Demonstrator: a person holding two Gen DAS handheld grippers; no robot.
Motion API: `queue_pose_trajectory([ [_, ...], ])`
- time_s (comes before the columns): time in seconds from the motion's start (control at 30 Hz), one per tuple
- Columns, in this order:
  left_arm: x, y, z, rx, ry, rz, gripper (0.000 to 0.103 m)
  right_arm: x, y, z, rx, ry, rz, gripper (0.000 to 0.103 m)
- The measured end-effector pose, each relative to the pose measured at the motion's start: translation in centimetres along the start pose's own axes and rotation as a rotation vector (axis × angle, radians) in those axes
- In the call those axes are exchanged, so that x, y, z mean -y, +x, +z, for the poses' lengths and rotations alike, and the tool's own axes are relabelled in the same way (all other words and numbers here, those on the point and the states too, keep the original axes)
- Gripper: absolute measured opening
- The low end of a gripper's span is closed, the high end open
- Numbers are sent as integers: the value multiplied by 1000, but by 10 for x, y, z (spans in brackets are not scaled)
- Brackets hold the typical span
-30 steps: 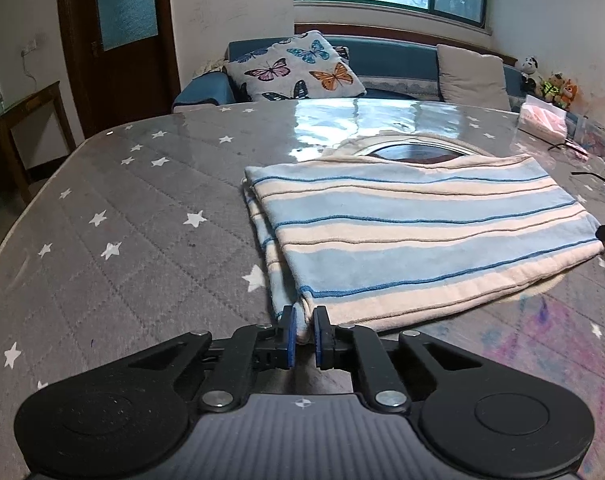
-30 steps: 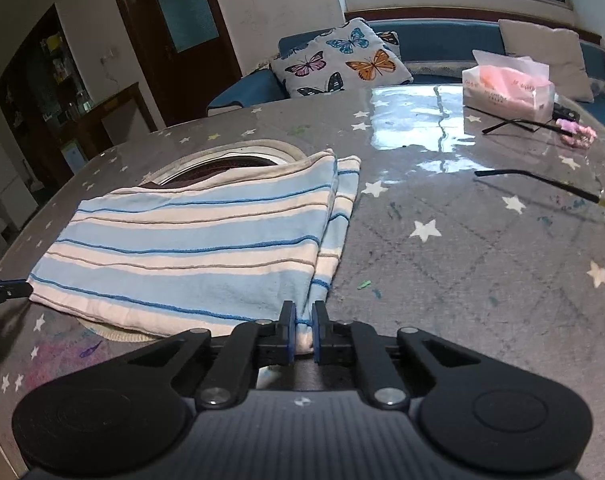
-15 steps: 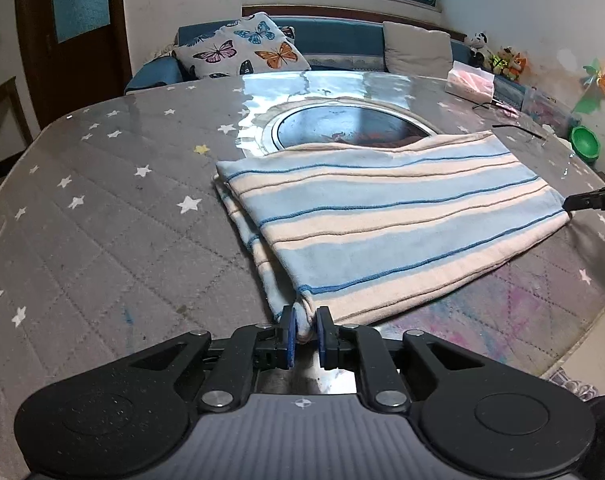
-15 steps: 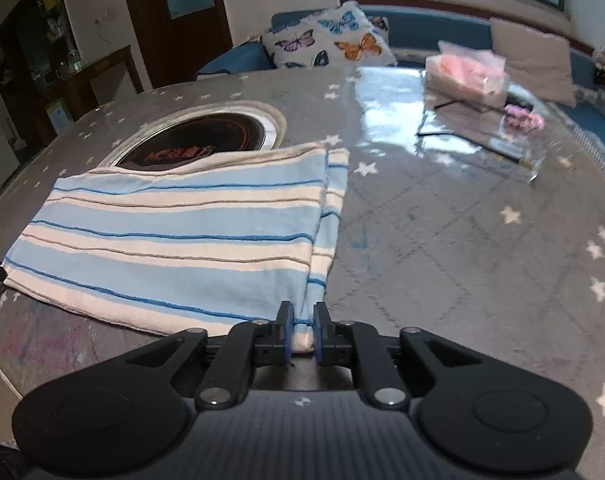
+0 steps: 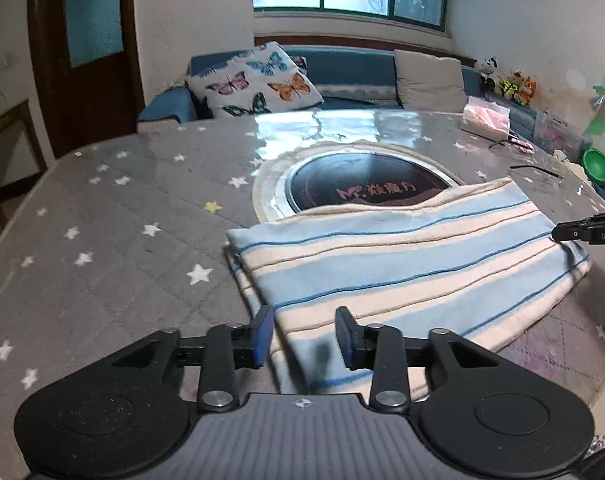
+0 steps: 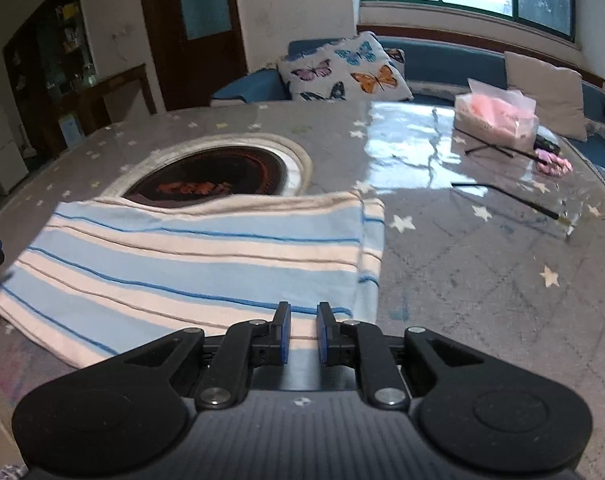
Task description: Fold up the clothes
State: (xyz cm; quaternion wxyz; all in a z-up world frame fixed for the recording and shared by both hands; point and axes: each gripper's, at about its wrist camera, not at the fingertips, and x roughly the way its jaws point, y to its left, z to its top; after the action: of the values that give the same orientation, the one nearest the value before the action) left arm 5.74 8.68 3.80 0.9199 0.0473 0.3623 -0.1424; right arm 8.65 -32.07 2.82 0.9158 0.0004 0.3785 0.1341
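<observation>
Striped towel (image 5: 402,264) lies (folded) beyond both parted tongs (image 5: 302,334).

Folded towel (image 5: 402,268) on table (image 5: 102,240), overlapping hotplate (image 5: 362,188).

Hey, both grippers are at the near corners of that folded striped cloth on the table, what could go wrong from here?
1. The left gripper has just been opening and its pads no longer press the striped cloth, so that corner may slump and loosen the fold.
2. The right gripper is also parted; pulling away unevenly could skew the stacked edges.
3. The cloth's far edge lies over the round black cooktop set in the table; a hot cooktop could scorch it.
</observation>
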Motion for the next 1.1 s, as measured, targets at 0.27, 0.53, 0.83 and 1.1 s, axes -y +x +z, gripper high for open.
queue_pose_trajectory([
  [0.27,-4,24,9,-37,-4,8,29,15,1,10,1,6,-43,15],
  [0.53,0,46,34,-14,-5,5,29,1,33,46,55,-22,3,23],
  [0.83,-21,78,36,-58,-49,57,30,16,70,54,21,25,-35,22],
  [1.1,-18,81,51,-41,-68,50,30,11,71,65,30,24,4,24],
])
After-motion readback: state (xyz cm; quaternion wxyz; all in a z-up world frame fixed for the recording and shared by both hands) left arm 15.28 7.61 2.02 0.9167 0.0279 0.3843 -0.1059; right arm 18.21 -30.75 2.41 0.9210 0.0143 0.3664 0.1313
